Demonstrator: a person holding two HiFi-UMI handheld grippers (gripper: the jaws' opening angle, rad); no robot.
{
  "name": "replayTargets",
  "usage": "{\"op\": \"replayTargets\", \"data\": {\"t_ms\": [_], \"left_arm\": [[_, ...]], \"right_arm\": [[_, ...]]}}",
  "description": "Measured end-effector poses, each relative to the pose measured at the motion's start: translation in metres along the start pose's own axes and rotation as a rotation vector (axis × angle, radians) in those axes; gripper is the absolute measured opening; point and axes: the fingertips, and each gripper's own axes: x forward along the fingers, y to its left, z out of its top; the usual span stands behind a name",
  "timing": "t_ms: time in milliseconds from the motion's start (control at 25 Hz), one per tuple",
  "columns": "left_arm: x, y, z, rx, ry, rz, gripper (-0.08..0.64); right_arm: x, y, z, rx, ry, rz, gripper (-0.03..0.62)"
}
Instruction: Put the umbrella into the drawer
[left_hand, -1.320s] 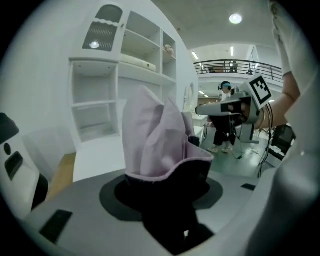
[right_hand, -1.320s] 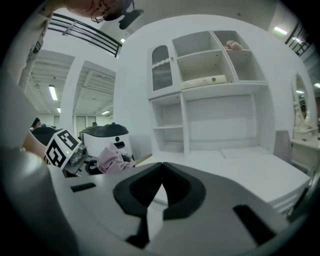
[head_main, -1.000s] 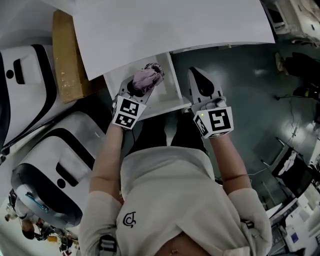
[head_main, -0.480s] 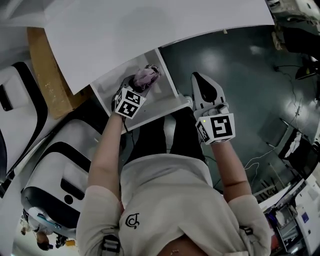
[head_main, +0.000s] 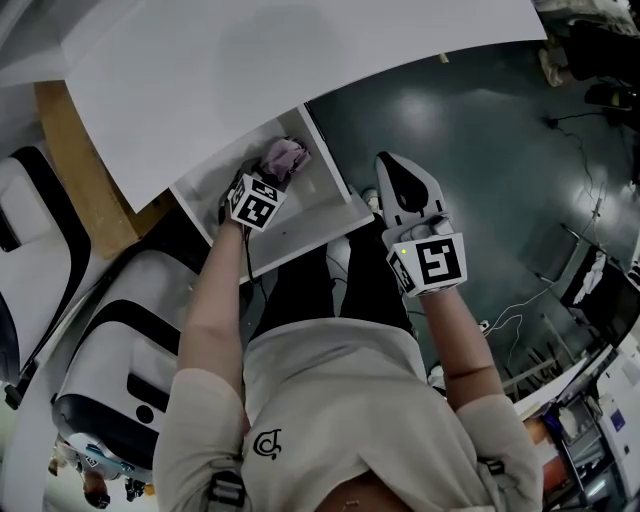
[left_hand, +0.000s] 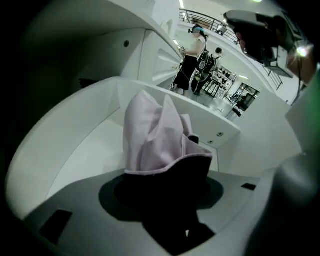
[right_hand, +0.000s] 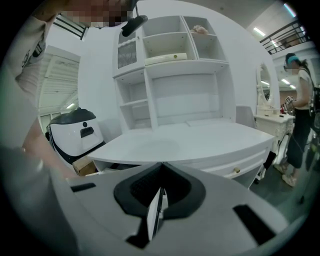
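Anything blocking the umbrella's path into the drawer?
Nothing visible. The drawer stands open with bare floor under the umbrella, which the left tongs hold over it.

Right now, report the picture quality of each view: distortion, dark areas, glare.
Head view: fairly sharp, with soft glare on the glossy floor. Left gripper view: heavy fisheye, black corners, the umbrella lit above but lost in shadow below. Right gripper view: fisheye bends the desk, edges dim.

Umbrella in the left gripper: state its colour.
The umbrella is pale pink, with a black part underneath; it shows clearest in the left gripper view.
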Motion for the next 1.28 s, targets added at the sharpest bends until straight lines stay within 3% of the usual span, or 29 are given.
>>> {"op": "replayTargets", "data": {"t_ms": [240, 360, 440, 560, 760, 840, 1080, 1160, 1280], "left_arm": [[0.004, -0.003, -0.002, -0.032, -0.003, -0.006, 0.247], [0.004, -0.005, 0.0, -0.074, -0.014, -0.023, 0.306], [0.0, -0.002, 0.007, -0.122, -0.05, -0.013, 0.389], [-0.013, 0.008, 0.025, -0.177, -0.154, 0.049, 0.412], [-0.054, 0.005, 0.043, -0.125, -0.185, 0.115, 0.41], [-0.074, 0.005, 0.048, -0.106, -0.211, 0.152, 0.372], [-0.126, 0.0, 0.056, -0.155, -0.278, 0.231, 0.054], [-0.14, -0.006, 0.058, -0.173, -0.286, 0.225, 0.012], [-0.164, -0.012, 0.062, -0.179, -0.315, 0.225, 0.012]], "right_arm": [[0.002, -0.003, -0.004, 0.01, 0.013, 0.02, 0.006], [0.007, 0.001, -0.002, 0.008, 0.014, 0.034, 0.006], [0.009, 0.005, 0.002, 0.004, 0.012, 0.043, 0.006], [0.007, 0.011, 0.008, -0.01, 0.002, 0.059, 0.006], [0.001, 0.023, 0.022, -0.017, -0.019, 0.077, 0.006], [-0.001, 0.029, 0.032, -0.025, -0.038, 0.082, 0.006], [-0.009, 0.047, 0.065, -0.042, -0.101, 0.107, 0.006], [-0.013, 0.055, 0.074, -0.056, -0.111, 0.121, 0.006], [-0.019, 0.068, 0.087, -0.059, -0.126, 0.136, 0.006]]}}
